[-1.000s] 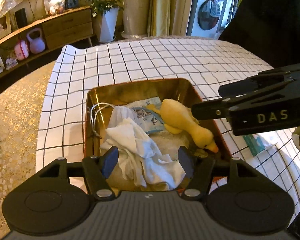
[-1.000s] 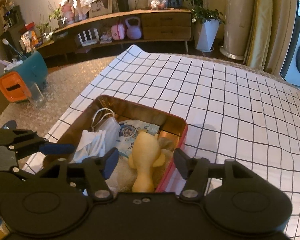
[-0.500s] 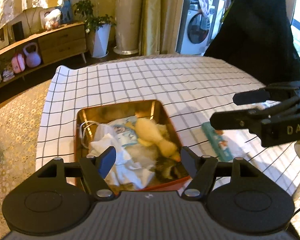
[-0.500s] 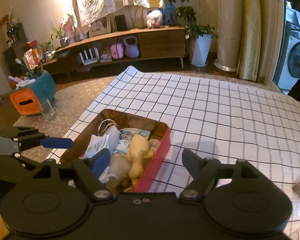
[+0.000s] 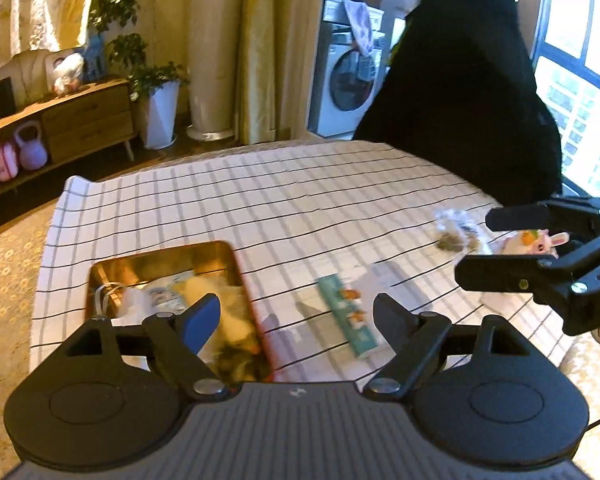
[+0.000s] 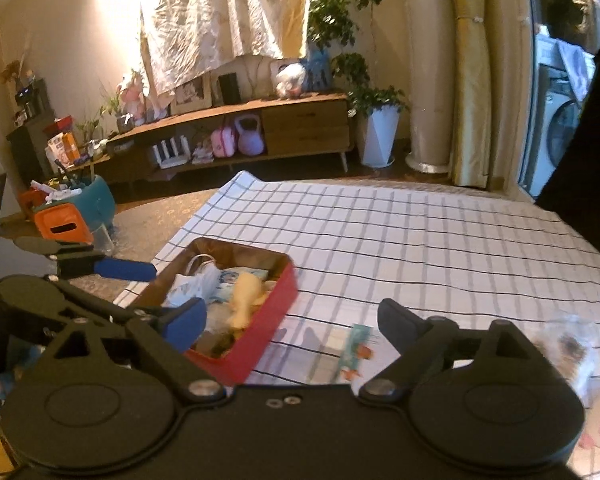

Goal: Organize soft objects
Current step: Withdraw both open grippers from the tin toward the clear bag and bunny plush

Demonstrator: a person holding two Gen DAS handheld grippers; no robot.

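Soft objects in tin: a yellow plush duck point(image 6: 244, 300), a white cloth point(image 6: 192, 286) and a printed packet point(image 6: 236, 278) lie piled together inside the tin.
Tin point(image 6: 278, 314): rectangular, red outside, gold inside — it sits on the checked tablecloth point(image 6: 400, 236) near the cloth's left edge.
Tissue pack point(image 5: 348, 316): a flat teal-and-white pack lies on the tablecloth just right of the tin, not touching it.
Right edge items: a clear bag of dark bits point(image 5: 458, 232) and a pink-and-white plush toy point(image 5: 536, 240) lie near the tablecloth's right edge, side by side; blur hides the detail.
Left gripper point(image 5: 296, 316): fingers spread wide and holding nothing, raised above the tin's right side and the tissue pack.
Right gripper point(image 6: 292, 320): fingers spread wide and empty — in the left wrist view it hangs over the plush toy at the right edge.
Background: a wooden sideboard point(image 6: 260, 120) along the wall and a potted plant point(image 6: 374, 120) beside it.
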